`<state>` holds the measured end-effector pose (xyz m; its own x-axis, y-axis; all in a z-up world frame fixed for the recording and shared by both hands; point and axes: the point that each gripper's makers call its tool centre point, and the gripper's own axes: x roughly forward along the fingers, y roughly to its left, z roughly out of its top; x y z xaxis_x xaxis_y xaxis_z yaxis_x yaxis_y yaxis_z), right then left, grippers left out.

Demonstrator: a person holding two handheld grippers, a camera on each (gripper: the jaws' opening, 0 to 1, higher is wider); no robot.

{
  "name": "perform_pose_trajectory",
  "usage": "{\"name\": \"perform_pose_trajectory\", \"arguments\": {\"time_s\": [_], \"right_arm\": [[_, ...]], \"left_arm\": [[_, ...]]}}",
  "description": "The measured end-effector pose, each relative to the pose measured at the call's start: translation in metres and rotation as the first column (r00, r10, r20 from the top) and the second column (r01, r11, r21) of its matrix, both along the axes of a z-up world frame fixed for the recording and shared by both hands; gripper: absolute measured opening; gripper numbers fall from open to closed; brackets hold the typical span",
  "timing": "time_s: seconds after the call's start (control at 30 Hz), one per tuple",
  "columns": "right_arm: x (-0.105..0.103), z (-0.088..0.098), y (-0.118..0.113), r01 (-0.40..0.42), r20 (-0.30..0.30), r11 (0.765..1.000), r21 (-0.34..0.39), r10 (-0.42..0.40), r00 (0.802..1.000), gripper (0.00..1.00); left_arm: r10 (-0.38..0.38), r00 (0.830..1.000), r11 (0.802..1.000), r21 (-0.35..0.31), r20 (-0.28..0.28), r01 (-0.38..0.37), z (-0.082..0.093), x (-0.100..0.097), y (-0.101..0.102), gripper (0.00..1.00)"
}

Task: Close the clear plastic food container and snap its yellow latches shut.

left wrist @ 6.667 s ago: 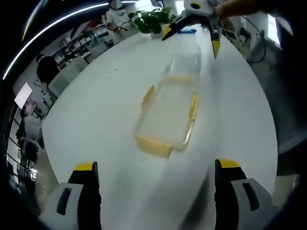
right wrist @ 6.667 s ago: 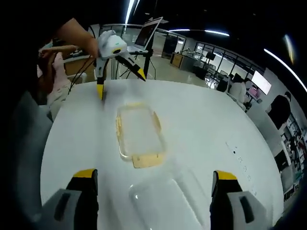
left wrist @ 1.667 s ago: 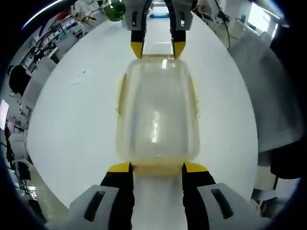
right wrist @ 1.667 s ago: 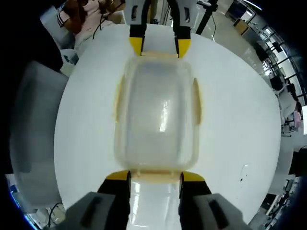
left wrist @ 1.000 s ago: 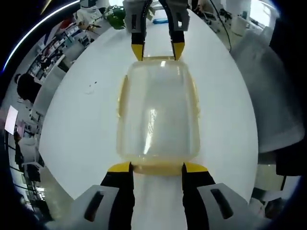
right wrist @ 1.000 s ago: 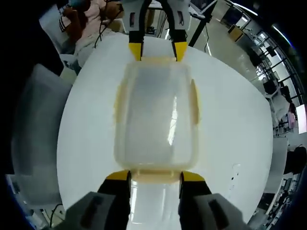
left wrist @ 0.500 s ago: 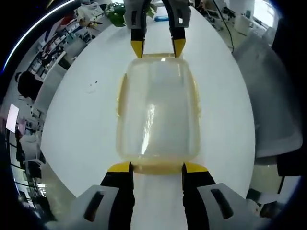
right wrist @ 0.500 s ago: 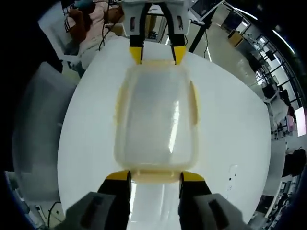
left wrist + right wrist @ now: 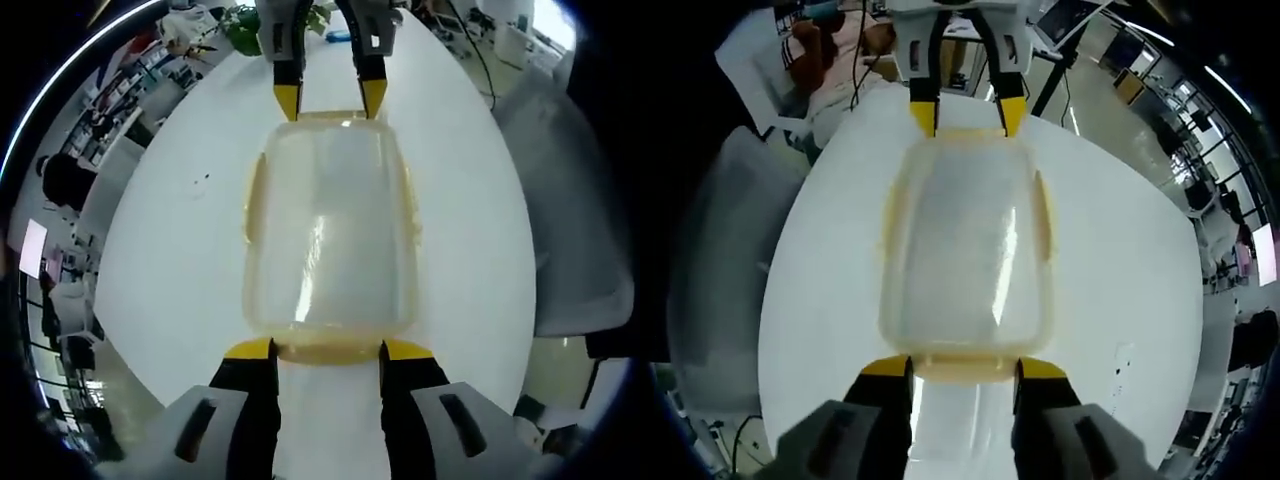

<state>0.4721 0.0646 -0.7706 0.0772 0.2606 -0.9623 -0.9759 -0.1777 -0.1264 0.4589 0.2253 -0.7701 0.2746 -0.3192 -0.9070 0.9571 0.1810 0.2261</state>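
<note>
A white table (round, apparently) with a green plant at its far edge.

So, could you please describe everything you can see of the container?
The container is clear plastic, rectangular with rounded corners, lid on, flat on the white table. Yellow latches run along all four edges. The left gripper straddles the end latch nearest it; the right gripper does the same at the opposite end. Nothing visible inside.
</note>
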Motion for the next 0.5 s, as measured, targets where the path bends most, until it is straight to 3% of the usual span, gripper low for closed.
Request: {"name": "perform_pose_trajectory", "arguments": {"time_s": [0.5], "right_arm": [[0.001, -0.001, -0.025, 0.001, -0.017, 0.999, 0.037, 0.000, 1.000, 0.36]], "left_arm": [[0.011, 1.000, 0.999, 0.030, -0.018, -0.011, -0.002, 0.002, -0.026, 0.36]]}}
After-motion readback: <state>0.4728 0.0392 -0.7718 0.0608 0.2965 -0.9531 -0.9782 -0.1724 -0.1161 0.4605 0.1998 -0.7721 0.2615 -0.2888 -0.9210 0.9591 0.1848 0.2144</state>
